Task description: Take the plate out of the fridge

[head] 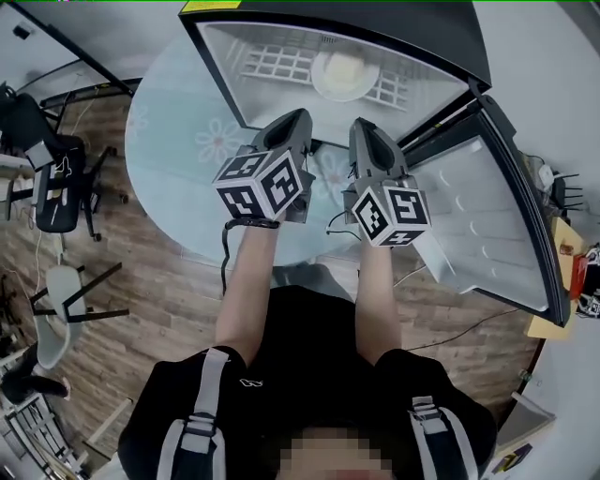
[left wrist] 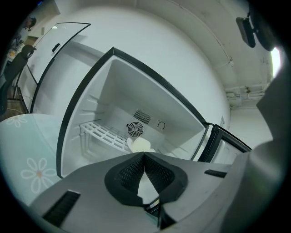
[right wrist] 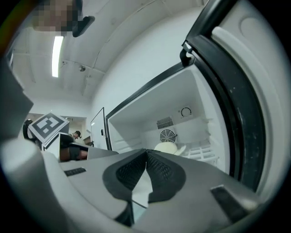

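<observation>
Inside the fridge (head: 394,23), toward its back wall: one plate (head: 345,75), pale and round, on the fridge's single wire shelf (head: 281,64), in front of the one round fan grille (left wrist: 135,129) set in that back wall. At the fridge's open mouth: two grippers, side by side, both aimed into the cavity and well apart from the plate. Left gripper (head: 298,117) clenched, jaws pressed tip to tip, gripping nothing. Right gripper (head: 361,124) likewise clenched, jaws together on nothing. One door (head: 487,216), swung wide off the fridge's right side, its dark gasket edge running close along the right gripper's outer flank. On the fridge's left side, the black front rim slanting away from the left gripper, with more room there than on the door side. Between those two edges, open white cavity straight ahead from the fridge's mouth to the shelf and plate. Under the fridge: one round glass table (head: 178,122) printed with pale flowers, its rim curving out past the fridge's left side.
</observation>
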